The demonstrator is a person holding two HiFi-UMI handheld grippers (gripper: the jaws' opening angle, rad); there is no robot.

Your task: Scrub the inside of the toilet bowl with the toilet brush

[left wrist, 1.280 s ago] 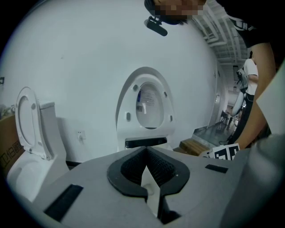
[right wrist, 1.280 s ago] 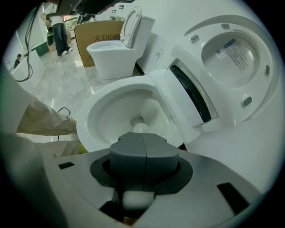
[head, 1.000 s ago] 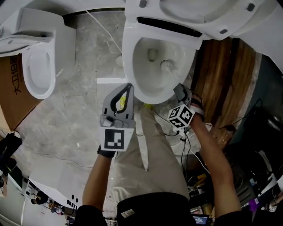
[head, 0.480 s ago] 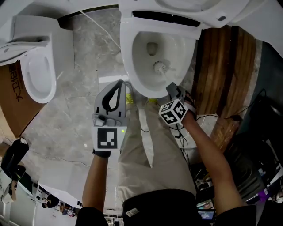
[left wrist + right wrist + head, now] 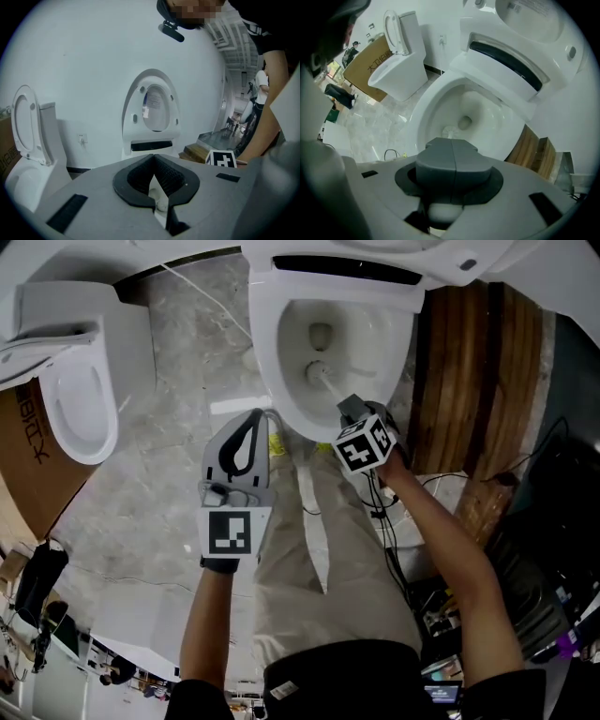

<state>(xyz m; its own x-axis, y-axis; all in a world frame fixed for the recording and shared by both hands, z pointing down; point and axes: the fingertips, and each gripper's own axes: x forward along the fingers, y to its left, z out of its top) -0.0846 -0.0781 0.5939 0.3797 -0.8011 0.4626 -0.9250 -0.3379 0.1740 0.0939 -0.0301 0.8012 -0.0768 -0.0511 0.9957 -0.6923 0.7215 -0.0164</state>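
As I look along right gripper (image 5: 349, 411), jaws sit pressed together on handle of white plastic toilet brush (image 5: 319, 373). Bristle head lies ahead of jaws, down inside white ceramic toilet bowl (image 5: 270, 352), just short of drain hole (image 5: 321, 334). On other side, left gripper (image 5: 261, 424) is closed, tips meeting, nothing between them. It hangs outside bowl, near front rim, beside right gripper. Second white toilet (image 5: 80, 404) stands well off to its left.
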